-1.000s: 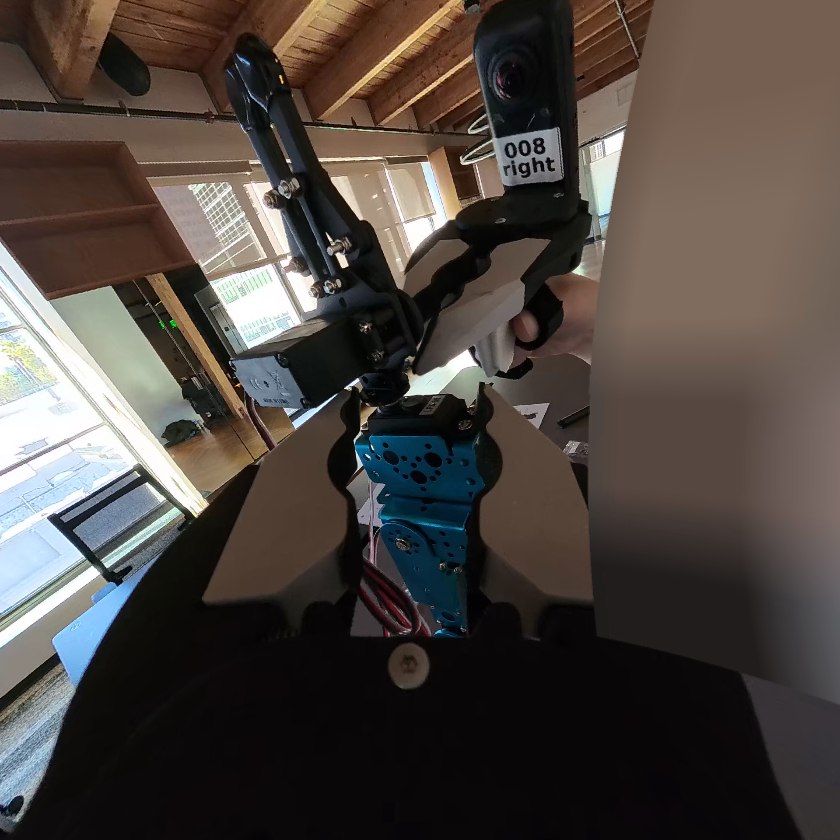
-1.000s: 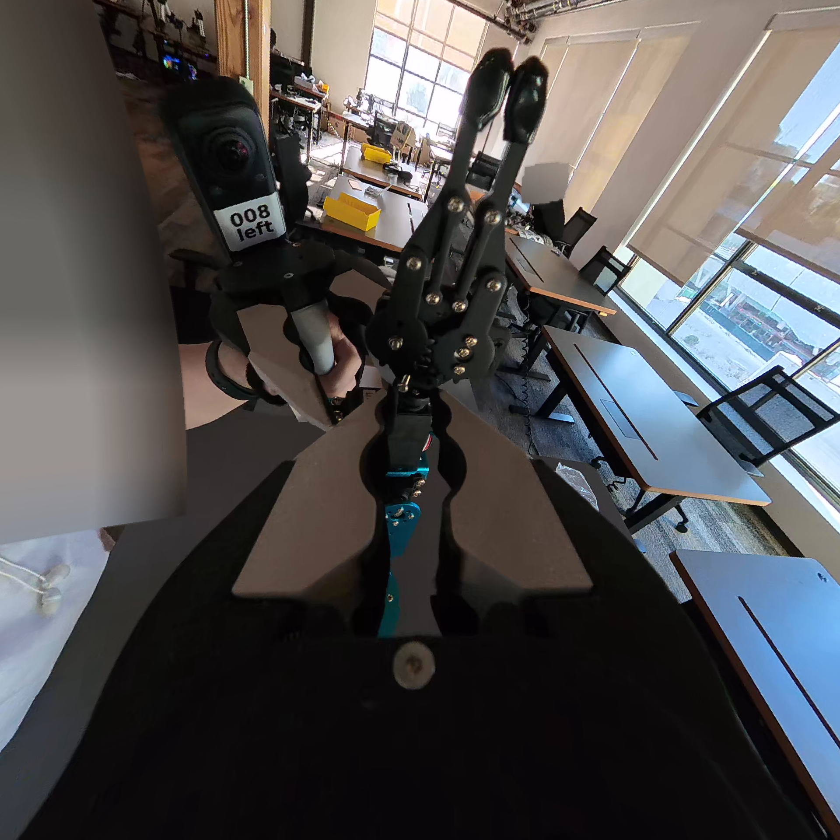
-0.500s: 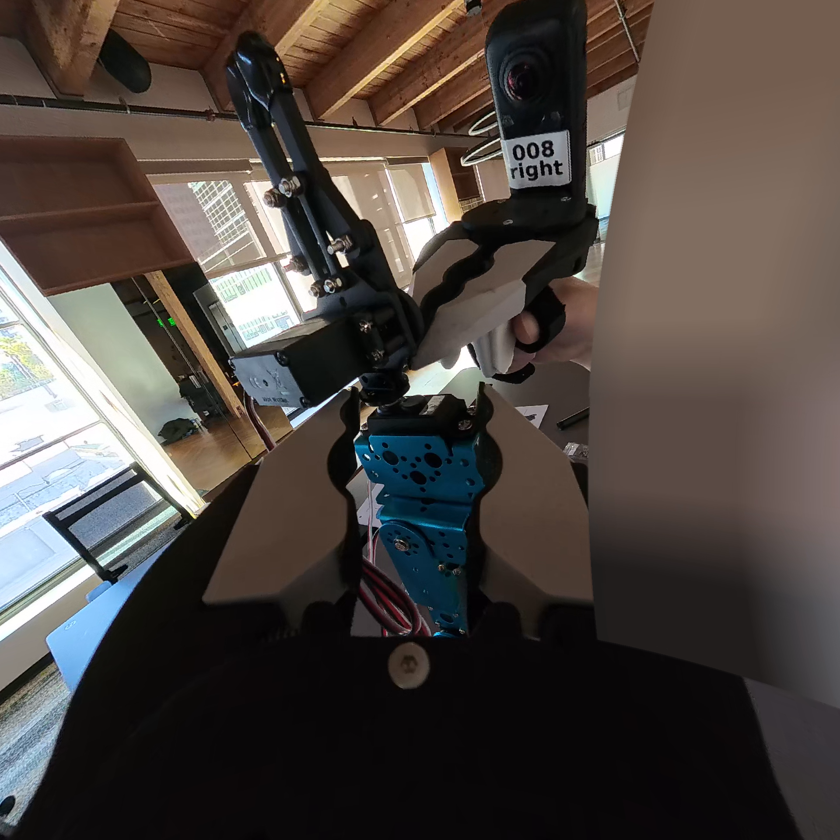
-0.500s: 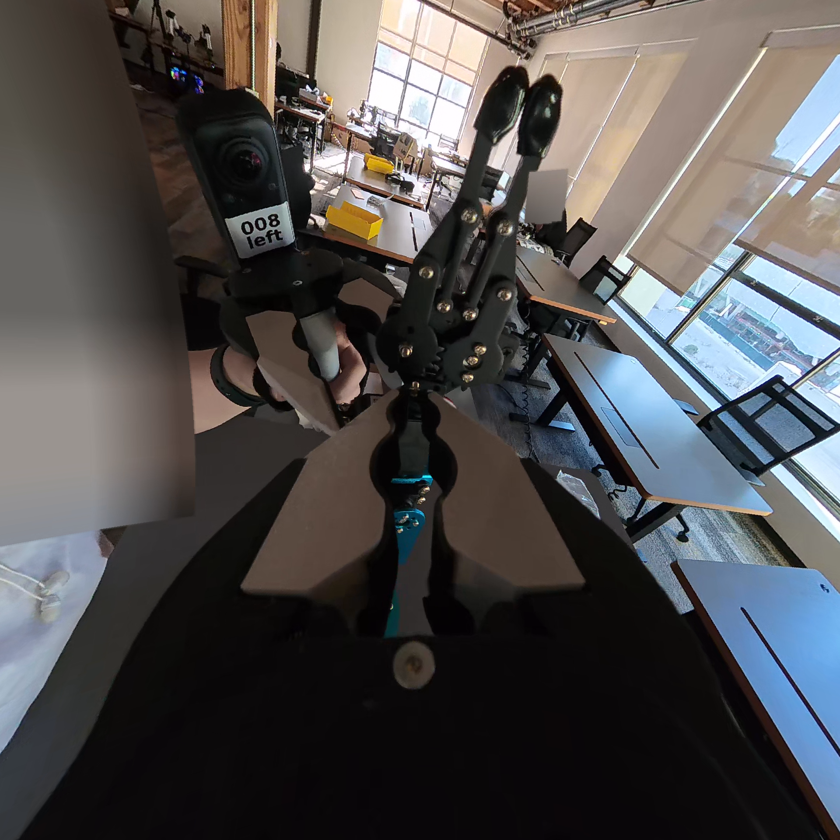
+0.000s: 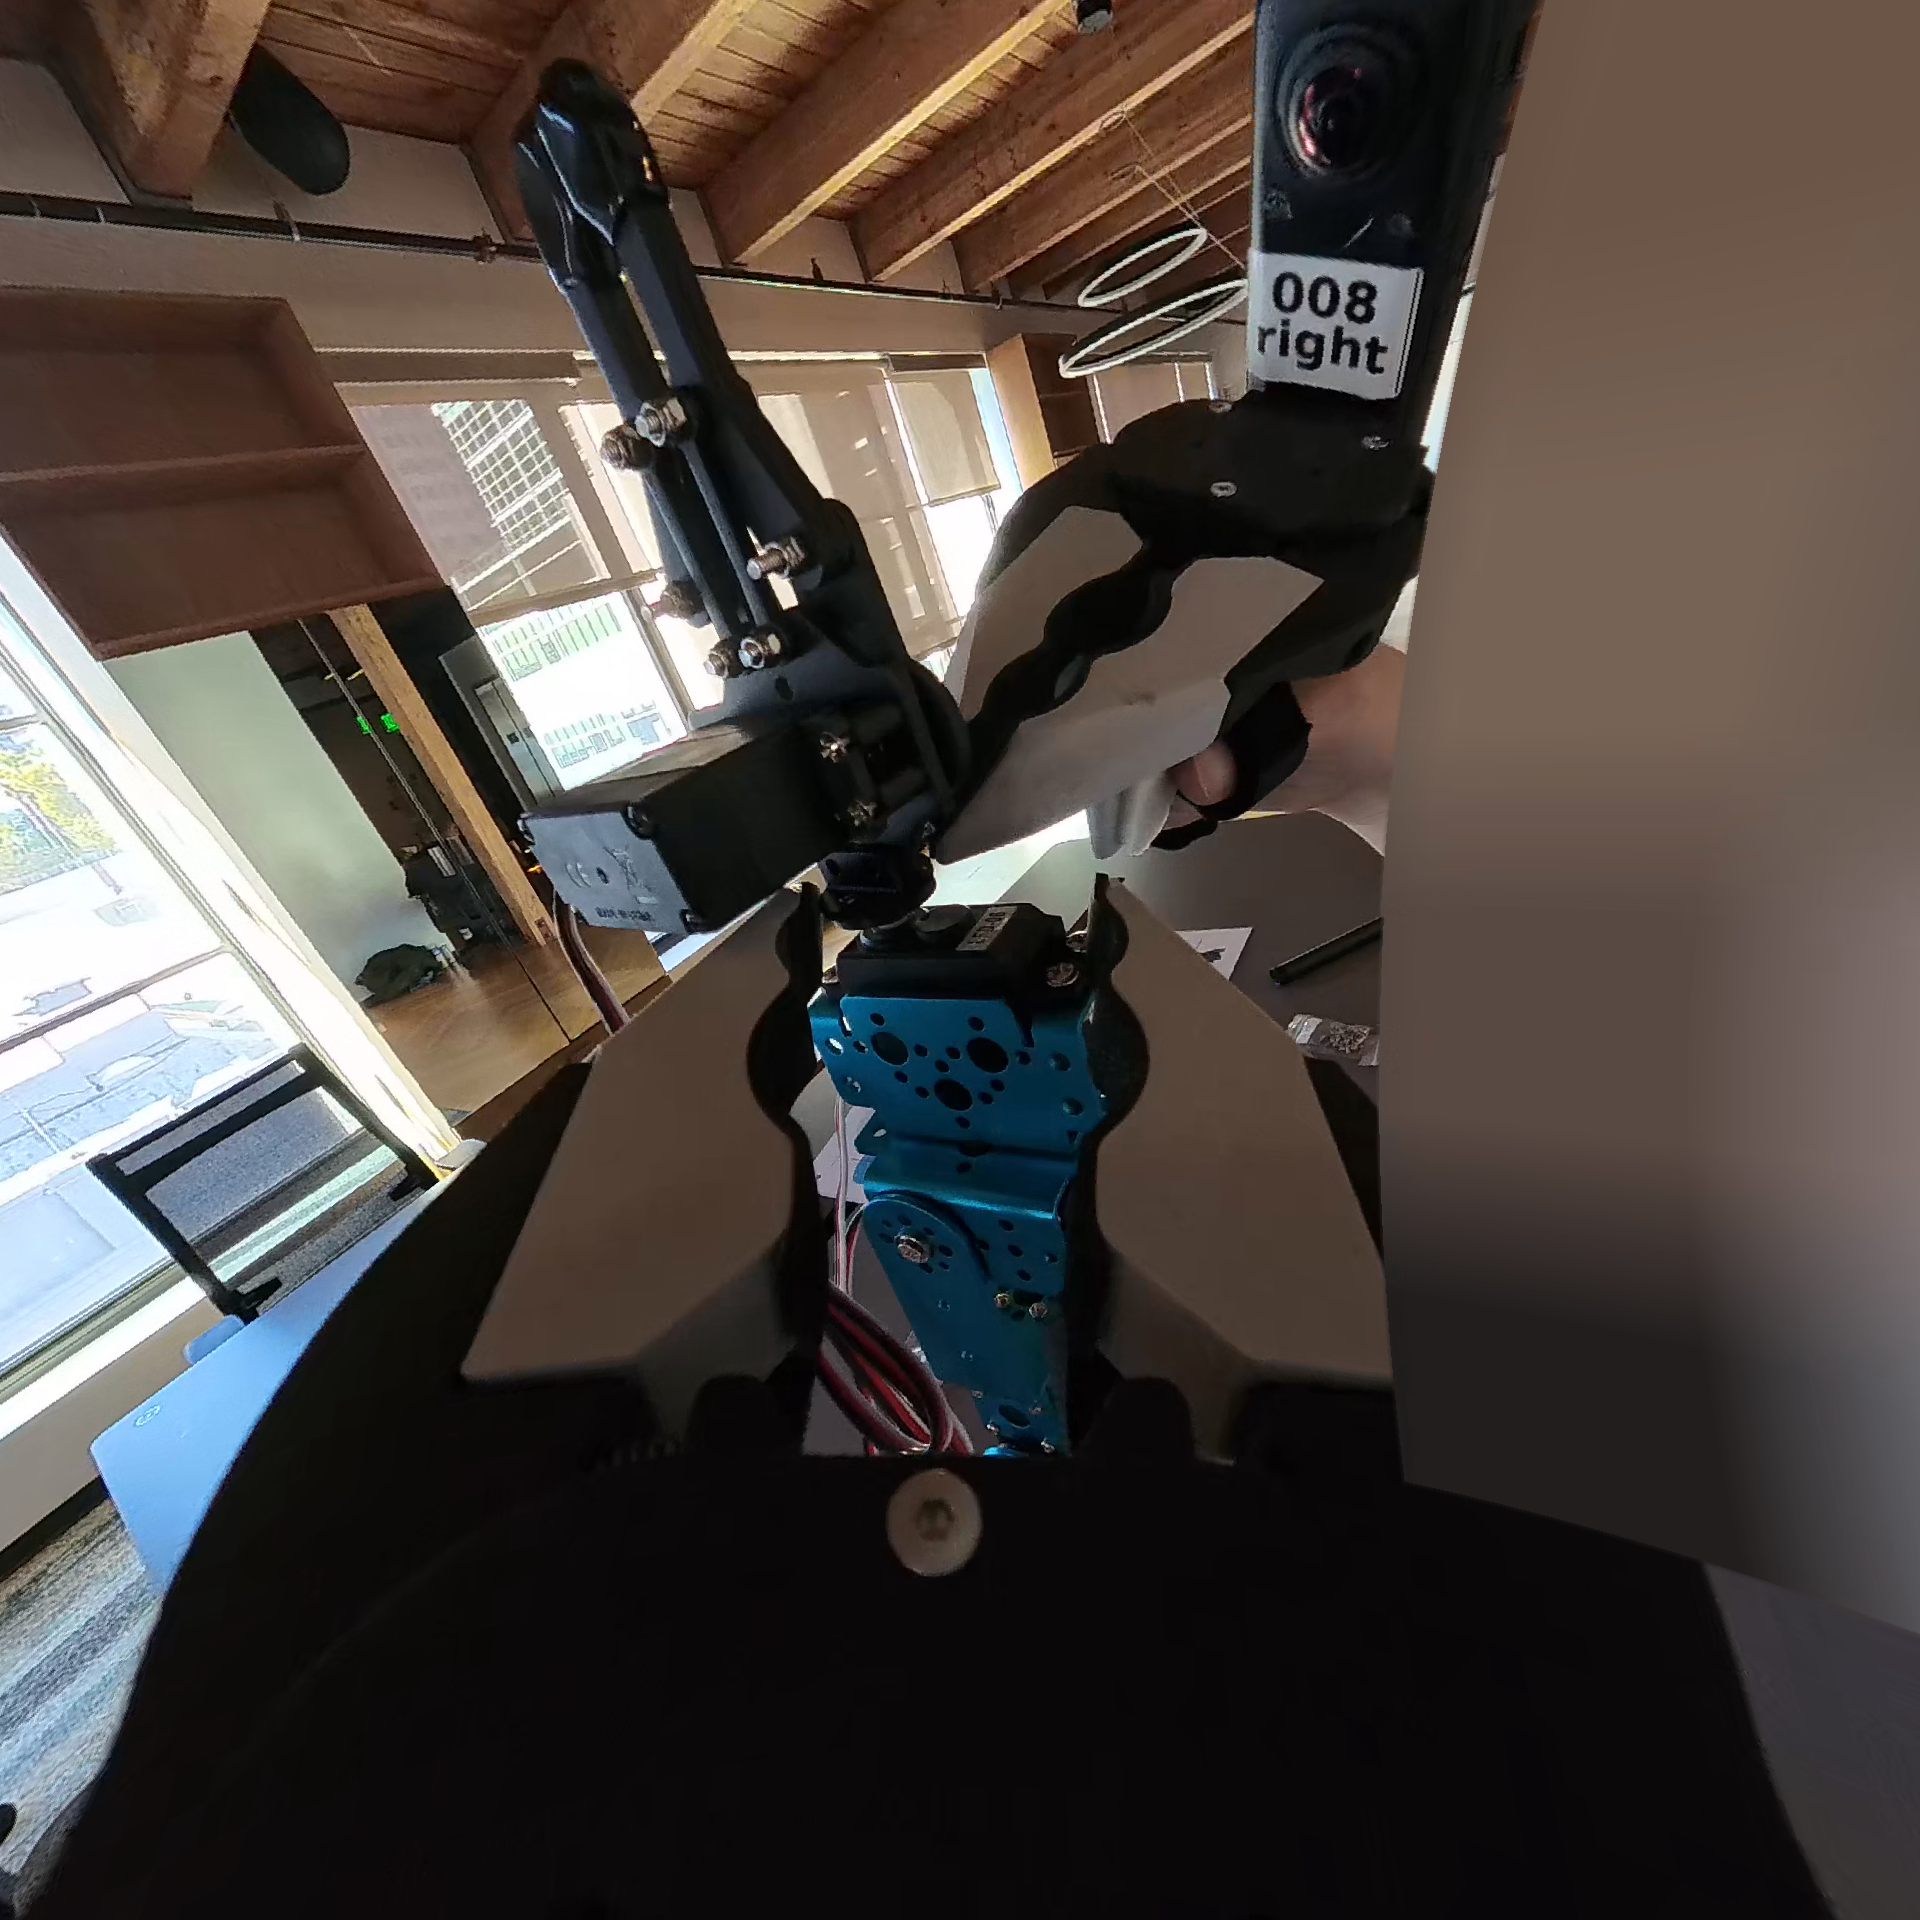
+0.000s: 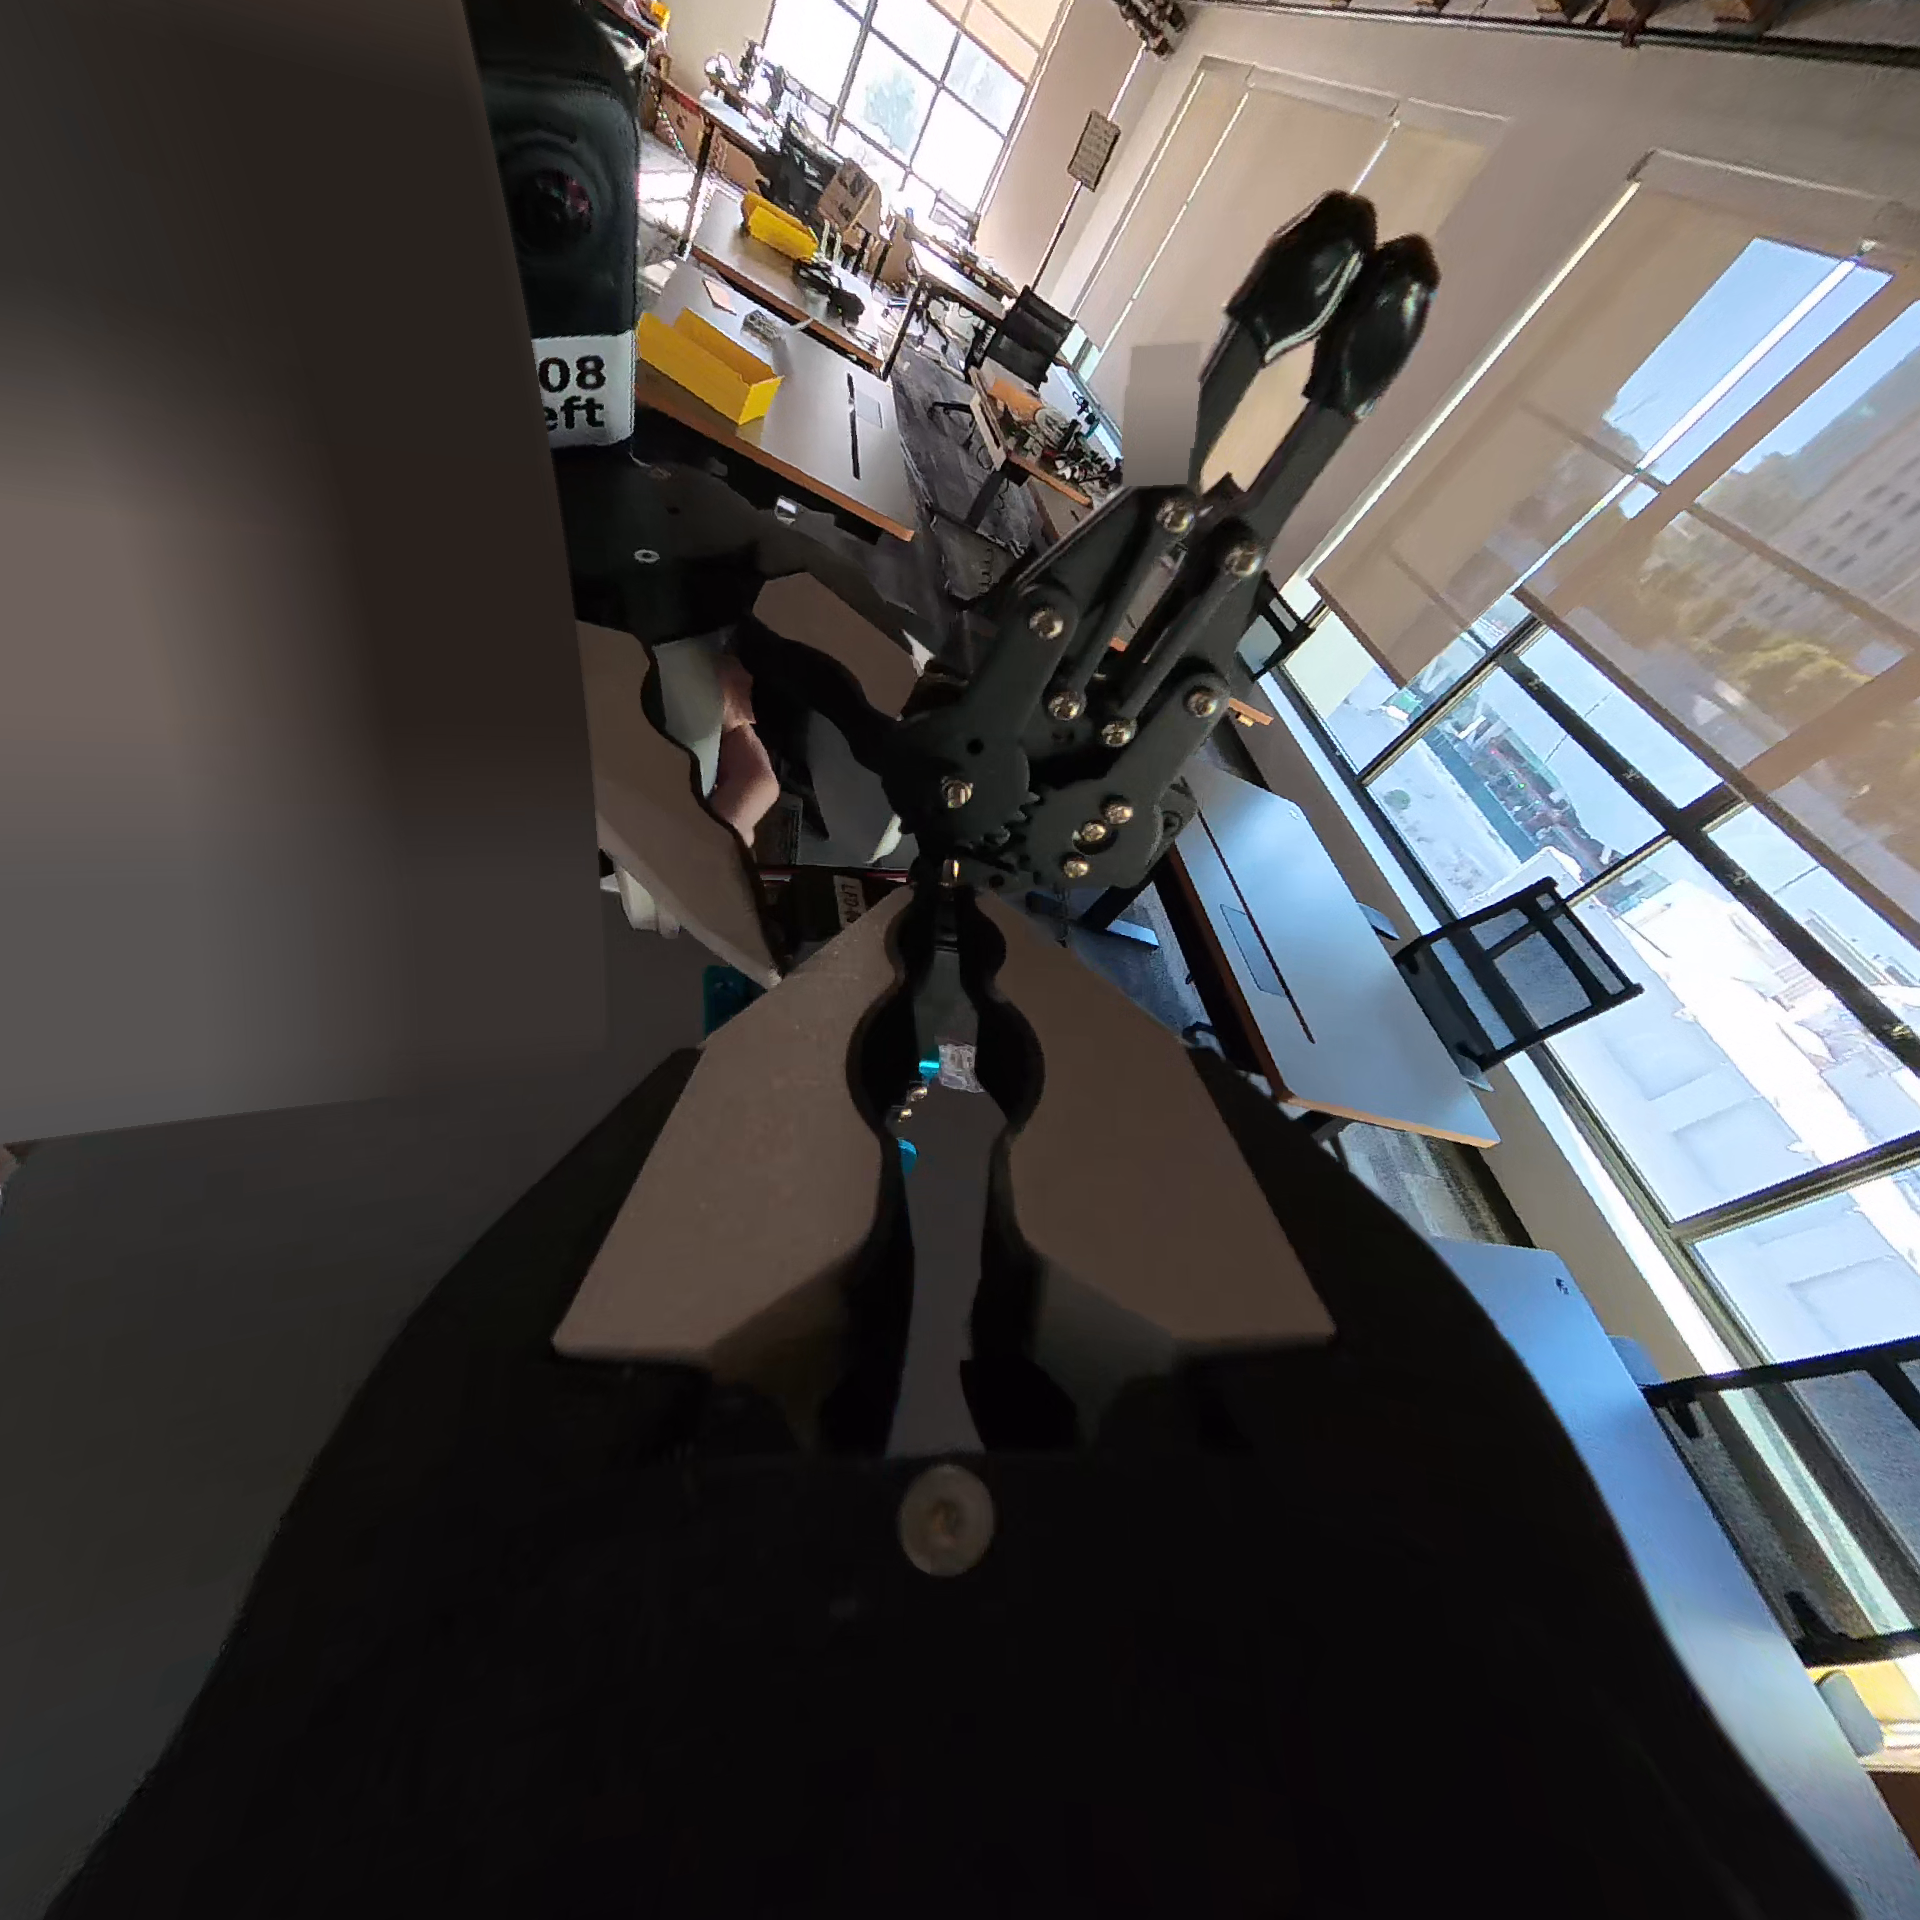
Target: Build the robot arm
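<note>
A small robot arm of blue metal brackets (image 5: 951,1101) and black servos is held up in the air, its black claw (image 6: 1330,312) nearly closed, tips almost touching, holding nothing. The left gripper (image 5: 951,935) clamps the blue bracket; the right gripper (image 6: 940,914) pinches the thin black wrist piece under the claw. Desks (image 6: 1340,1039) stand beyond.
</note>
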Available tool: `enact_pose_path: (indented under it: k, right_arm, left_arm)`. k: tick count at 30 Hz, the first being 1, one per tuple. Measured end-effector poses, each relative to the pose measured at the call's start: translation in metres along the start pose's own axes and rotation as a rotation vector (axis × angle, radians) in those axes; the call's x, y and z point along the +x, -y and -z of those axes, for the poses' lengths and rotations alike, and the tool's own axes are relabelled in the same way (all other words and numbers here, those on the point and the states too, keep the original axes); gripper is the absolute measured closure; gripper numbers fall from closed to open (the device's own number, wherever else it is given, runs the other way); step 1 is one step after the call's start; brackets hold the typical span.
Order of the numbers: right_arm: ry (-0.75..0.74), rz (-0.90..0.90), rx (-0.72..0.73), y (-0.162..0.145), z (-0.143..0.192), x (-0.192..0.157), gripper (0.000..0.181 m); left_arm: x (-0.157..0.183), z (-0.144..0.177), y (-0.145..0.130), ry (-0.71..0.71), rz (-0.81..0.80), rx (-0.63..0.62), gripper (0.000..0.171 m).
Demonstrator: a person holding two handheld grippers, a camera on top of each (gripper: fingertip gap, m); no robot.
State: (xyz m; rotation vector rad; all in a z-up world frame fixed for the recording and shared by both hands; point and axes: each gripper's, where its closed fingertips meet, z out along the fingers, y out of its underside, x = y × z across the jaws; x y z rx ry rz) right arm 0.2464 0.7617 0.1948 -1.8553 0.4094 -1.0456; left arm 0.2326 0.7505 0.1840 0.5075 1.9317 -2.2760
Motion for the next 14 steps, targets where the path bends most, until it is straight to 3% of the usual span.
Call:
enact_pose_path:
  k: [14]
  right_arm:
    - [0.114, -0.067, -0.015, -0.0015, -0.0001, 0.0003, 0.18]
  left_arm:
    - [0.0001, -0.0022, 0.0005, 0.037, -0.009, 0.021, 0.122]
